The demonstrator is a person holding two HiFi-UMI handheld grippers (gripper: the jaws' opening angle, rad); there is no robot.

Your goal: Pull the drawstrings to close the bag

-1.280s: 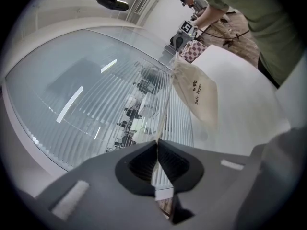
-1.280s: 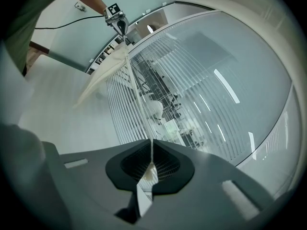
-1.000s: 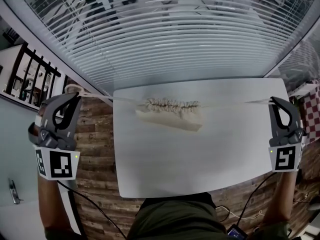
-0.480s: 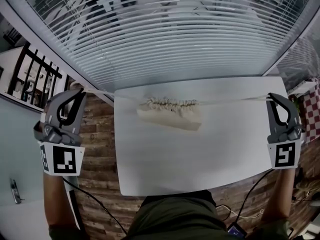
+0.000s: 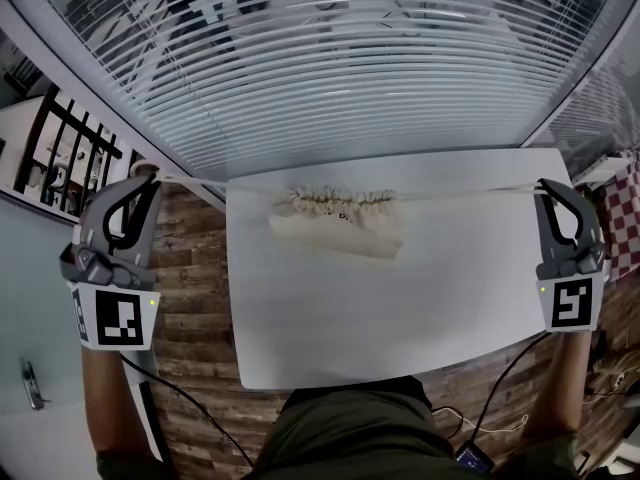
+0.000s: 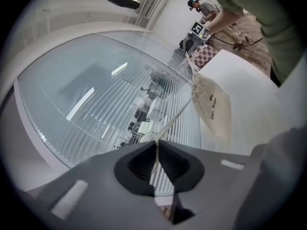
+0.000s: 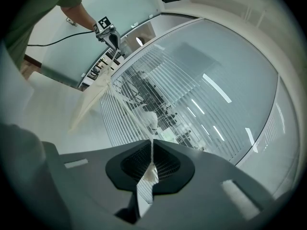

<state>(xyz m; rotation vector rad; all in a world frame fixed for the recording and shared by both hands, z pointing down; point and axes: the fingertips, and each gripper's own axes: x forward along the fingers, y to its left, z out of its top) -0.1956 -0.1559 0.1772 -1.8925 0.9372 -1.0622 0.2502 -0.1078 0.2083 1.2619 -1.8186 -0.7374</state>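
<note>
- Because each cord has to be drawn away from the bag's mouth, the left gripper (image 5: 148, 176) at the frame's left edge and the right gripper (image 5: 547, 188) at its right edge stand well apart.
- Each has its jaws pinched tight on a cord: the left drawstring (image 5: 200, 185) and the right drawstring (image 5: 465, 194) are both stretched taut.
- The bag (image 5: 335, 230) lies upper centre on the table (image 5: 400, 318). Its mouth is gathered into ruffles, so I'd judge it nearly closed.

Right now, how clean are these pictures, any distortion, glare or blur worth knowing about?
Head view: fisheye bows the blinds and the table edges; lighting even. Left gripper view: black vignette round the frame, bag sharp. Right gripper view: bright glare streaks on the window.
</note>
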